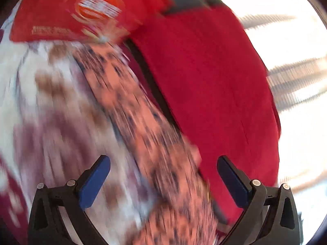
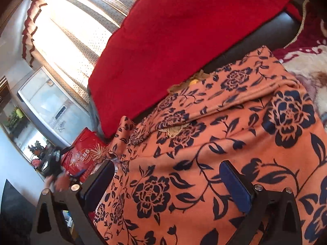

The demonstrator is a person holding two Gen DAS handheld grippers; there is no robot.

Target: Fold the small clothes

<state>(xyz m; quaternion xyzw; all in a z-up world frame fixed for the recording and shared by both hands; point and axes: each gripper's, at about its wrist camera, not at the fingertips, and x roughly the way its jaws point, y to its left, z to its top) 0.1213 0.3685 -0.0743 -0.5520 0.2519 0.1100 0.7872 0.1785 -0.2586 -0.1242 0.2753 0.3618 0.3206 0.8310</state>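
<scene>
Nearest to me, my right gripper (image 2: 166, 181) stands wide open with nothing between its blue pads (image 2: 235, 189); it hovers low over the orange cloth garment with a dark navy flower print (image 2: 204, 159). The garment is my landmark: it lies spread and partly doubled over, with a folded flap running across its upper part and a small tan tag showing at the flap's edge. I cannot tell what it lies on.

My left gripper (image 1: 163, 181) is just as wide open and empty. Its view is badly smeared, but the same orange print (image 1: 147, 122) runs as a band from between its fingers towards the far side.

Beside the garment, on its right in the right wrist view, lies a white and maroon patterned blanket (image 2: 306, 65). Beyond the garment's far edge sits a plain red cloth-covered cushion (image 2: 173, 47) against a dark frame. Off the garment's left corner is a glossy red printed bag (image 2: 81, 157), and farther still a pale dotted curtain (image 2: 81, 30) with bright light behind it.

I judge one fold is laid and released, and I am between grasps. The next move calls for both grippers to come down on a free edge of the garment, close on a single layer of it, and carry it over without dragging the flap out of line.
</scene>
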